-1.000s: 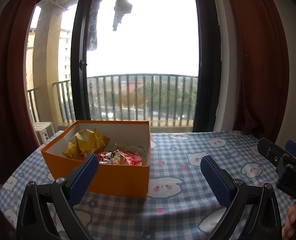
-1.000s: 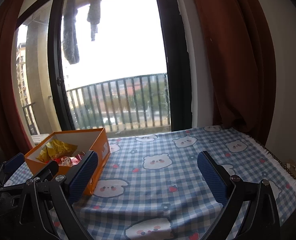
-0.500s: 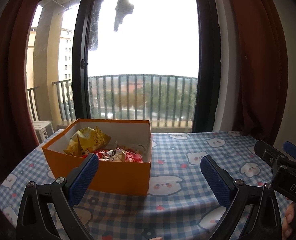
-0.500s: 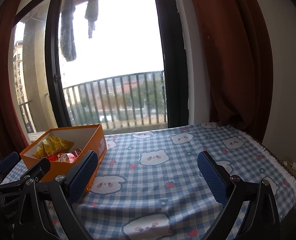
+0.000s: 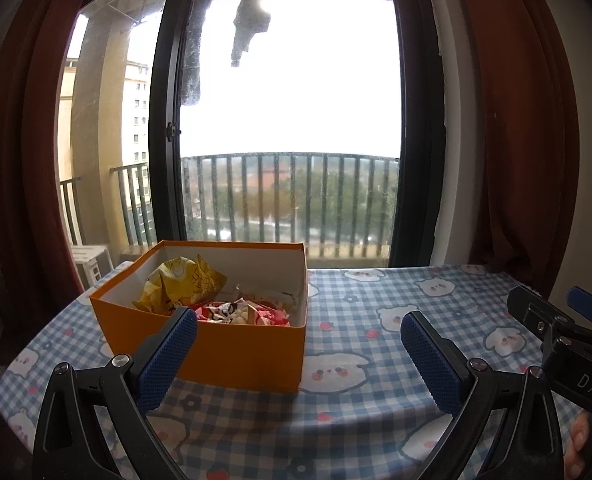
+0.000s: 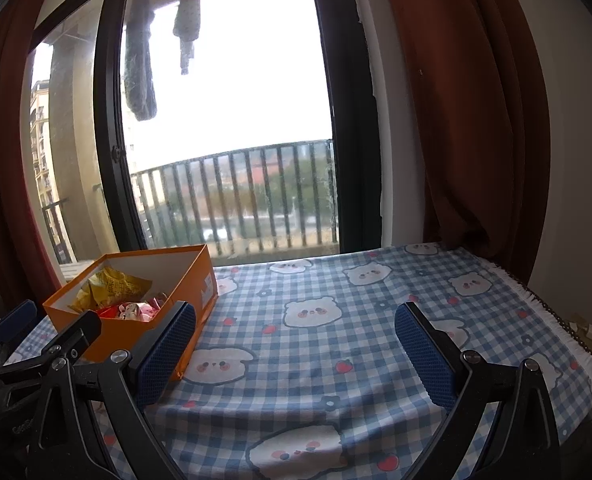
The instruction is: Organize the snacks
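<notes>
- Left gripper [image 5: 297,346]: jaws spread wide, nothing between them, held above the near table edge.
- Right gripper [image 6: 294,342]: also wide apart, holding nothing, to the right of the left one.
- Orange box [image 5: 232,350] on the checked tablecloth [image 6: 335,320], left side, open-topped.
- Inside the box: yellow snack bag [image 5: 184,288] at far left, red-and-white packets [image 5: 244,314] beside it.

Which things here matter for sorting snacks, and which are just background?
Job:
orange box
yellow snack bag
red and pink snack packets
left claw
right claw

Background:
bear-print checked tablecloth
curtains
balcony railing
</notes>
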Motion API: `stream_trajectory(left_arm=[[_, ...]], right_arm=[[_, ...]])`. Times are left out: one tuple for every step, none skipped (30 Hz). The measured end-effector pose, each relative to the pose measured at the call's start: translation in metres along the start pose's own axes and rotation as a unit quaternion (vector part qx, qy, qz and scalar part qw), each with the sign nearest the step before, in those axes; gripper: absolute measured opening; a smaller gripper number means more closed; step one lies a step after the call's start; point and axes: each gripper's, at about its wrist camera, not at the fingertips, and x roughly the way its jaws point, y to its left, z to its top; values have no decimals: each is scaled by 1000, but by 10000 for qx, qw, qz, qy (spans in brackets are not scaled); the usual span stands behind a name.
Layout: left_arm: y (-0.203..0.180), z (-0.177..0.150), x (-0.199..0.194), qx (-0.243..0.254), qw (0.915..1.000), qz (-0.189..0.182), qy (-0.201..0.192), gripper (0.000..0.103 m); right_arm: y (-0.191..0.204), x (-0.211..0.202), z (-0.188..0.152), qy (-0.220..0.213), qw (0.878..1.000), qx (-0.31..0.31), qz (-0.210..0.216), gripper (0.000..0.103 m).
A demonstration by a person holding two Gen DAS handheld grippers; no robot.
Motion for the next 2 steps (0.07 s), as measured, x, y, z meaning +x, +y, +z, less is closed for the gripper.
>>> stream_trajectory(left_arm=[[0,0,1,3,10000,-8,12,102],[0,0,2,5,10000,-6,19,102]], right_arm=[[1,0,0,3,10000,-9,-1,101],[1,1,-1,8,10000,-13,-3,101]])
